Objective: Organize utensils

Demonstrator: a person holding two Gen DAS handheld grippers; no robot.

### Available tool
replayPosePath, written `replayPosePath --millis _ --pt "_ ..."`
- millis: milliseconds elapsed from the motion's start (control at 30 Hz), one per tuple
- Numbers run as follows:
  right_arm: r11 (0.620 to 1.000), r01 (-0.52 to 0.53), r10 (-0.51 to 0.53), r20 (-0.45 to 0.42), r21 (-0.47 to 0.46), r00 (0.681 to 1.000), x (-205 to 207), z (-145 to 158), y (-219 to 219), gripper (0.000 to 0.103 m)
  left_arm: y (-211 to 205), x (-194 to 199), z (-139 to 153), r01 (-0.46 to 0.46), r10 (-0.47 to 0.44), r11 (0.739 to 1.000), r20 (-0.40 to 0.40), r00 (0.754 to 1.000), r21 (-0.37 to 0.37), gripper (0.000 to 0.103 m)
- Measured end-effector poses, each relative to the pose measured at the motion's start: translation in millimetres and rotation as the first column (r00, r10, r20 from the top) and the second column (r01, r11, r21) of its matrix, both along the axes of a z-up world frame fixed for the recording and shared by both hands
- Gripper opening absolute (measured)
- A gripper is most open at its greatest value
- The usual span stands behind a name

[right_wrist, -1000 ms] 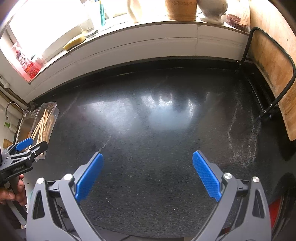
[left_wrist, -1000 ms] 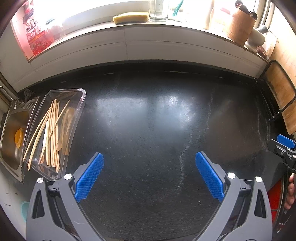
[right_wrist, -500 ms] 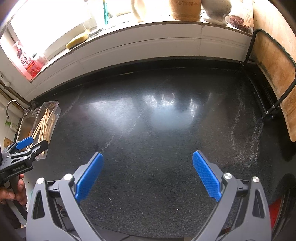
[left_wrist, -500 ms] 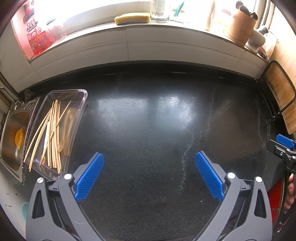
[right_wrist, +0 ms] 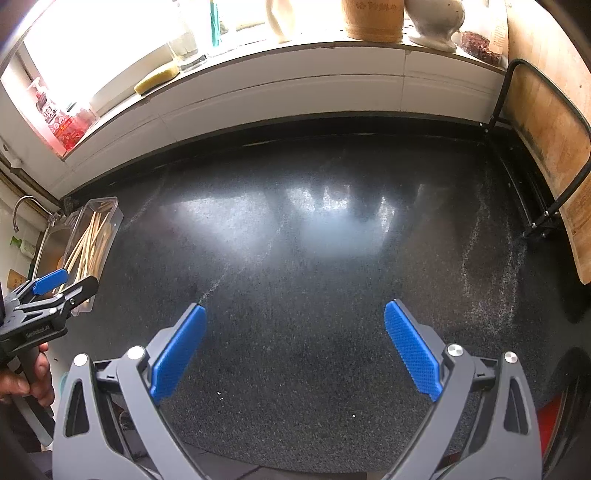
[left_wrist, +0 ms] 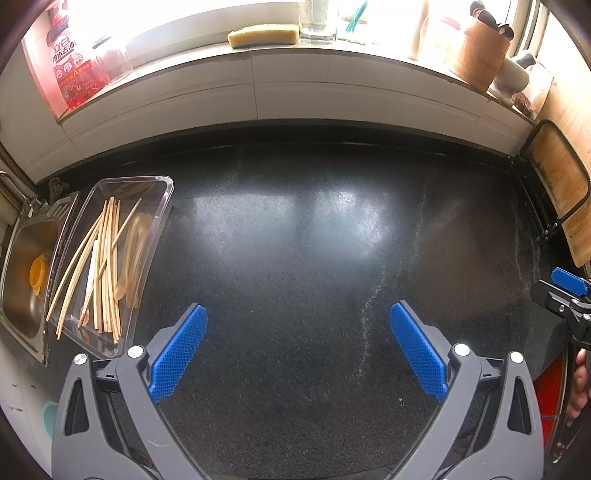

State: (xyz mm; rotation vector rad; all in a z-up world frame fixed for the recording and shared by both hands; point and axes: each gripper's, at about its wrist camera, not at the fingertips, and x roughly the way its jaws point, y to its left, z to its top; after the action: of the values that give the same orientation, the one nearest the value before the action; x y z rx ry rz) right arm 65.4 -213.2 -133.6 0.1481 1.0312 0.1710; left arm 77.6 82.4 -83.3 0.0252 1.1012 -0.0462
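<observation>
A clear plastic tray (left_wrist: 162, 206) lies at the left of the black counter, next to the sink. It holds several wooden chopsticks (left_wrist: 105, 258) and pale spoons (left_wrist: 133, 254). The tray also shows far left in the right wrist view (right_wrist: 110, 225). My left gripper (left_wrist: 297, 328) is open and empty, low over the counter, to the right of the tray. My right gripper (right_wrist: 293, 326) is open and empty over the counter's middle. Each gripper shows at the edge of the other's view: the right one (left_wrist: 569, 295), the left one (right_wrist: 55, 291).
A steel sink (left_wrist: 26, 266) with an orange item lies left of the tray. The window sill holds a sponge (left_wrist: 262, 35), a glass, a wooden utensil holder (left_wrist: 476, 59) and a red bottle (left_wrist: 74, 74). A cutting board in a black rack (left_wrist: 557, 192) stands at the right.
Both grippers have drifted slightly back and left over the counter; the scene has shifted a little right in both views. Both stay open and empty.
</observation>
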Motion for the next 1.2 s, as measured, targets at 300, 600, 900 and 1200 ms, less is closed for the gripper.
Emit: replayPosePath --millis 300,600,900,1200 --pt "1.0 -0.008 0.008 0.005 -0.001 1.0 -0.8 1.1 -1.0 0.094 -2.0 -0.8 0.2 -0.002 0.002 1.0 0.001 1.0 0.0 0.097" --pt "1.0 -0.006 0.006 0.006 -0.005 1.0 -3.6 1.0 1.1 0.094 -7.0 -3.9 1.8 0.001 -0.001 1.0 0.002 1.0 -0.003 0.097" --pt "1.0 -0.014 0.014 0.006 -0.009 1.0 -3.9 1.6 0.6 0.094 -9.5 -4.0 1.7 -0.005 0.005 1.0 -0.001 1.0 -0.003 0.097" --pt "1.0 -0.019 0.019 0.007 -0.011 1.0 -2.9 2.1 -0.9 0.094 -10.4 -2.4 0.9 -0.007 0.007 1.0 -0.007 1.0 -0.014 0.097"
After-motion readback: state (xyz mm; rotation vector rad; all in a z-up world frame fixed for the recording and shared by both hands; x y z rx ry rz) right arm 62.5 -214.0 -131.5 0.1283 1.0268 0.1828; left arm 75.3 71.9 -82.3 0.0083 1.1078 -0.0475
